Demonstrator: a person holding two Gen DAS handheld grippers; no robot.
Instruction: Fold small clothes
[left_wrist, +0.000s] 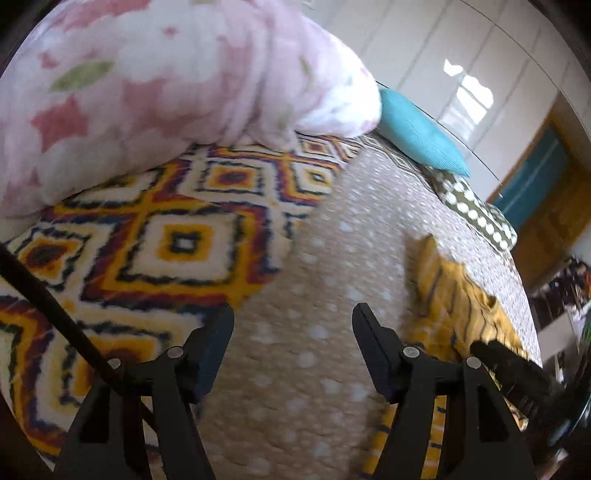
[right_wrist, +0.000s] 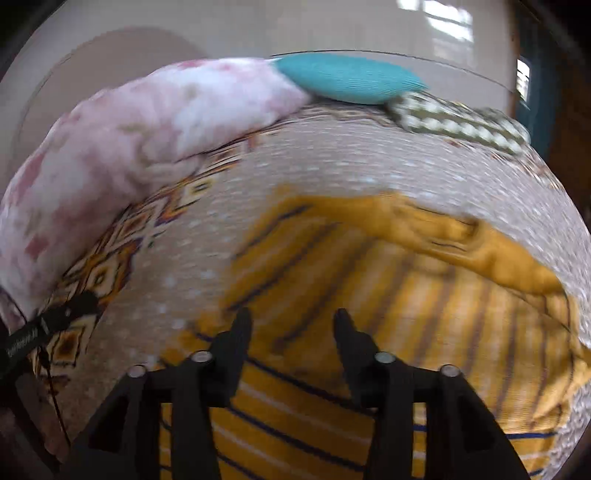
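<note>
Seen from two wrist cameras: a small mustard-yellow garment (right_wrist: 388, 295) with thin dark and pale stripes, soft and rumpled, spread on a beige bedspread (left_wrist: 295, 280) of quilted cloth dotted white. Top edge of the garment rolled into a thick, wrinkled fold; lower part lying flatter, stripes running across. Right gripper (right_wrist: 293, 321), black plastic with pointed fingers, poised over the near part of the garment, jaws apart and holding nothing. Left gripper (left_wrist: 293, 317), same build, jaws likewise spread wide and empty, above bare bedspread just left of the garment (left_wrist: 458, 306). Left of the garment, a fuzzy blanket (left_wrist: 155, 243) in a bold diamond pattern of orange, white and dark purple, laid over the bedspread. Beyond that, a puffy pink-and-white floral comforter (left_wrist: 155, 81), bunched in a rounded heap. Beyond the garment, at the far edge of the bed, a ribbed teal cushion (right_wrist: 347, 77), lens-shaped, and beside it an olive pillow (right_wrist: 461, 122) with white polka dots. Both views motion-blurred.
</note>
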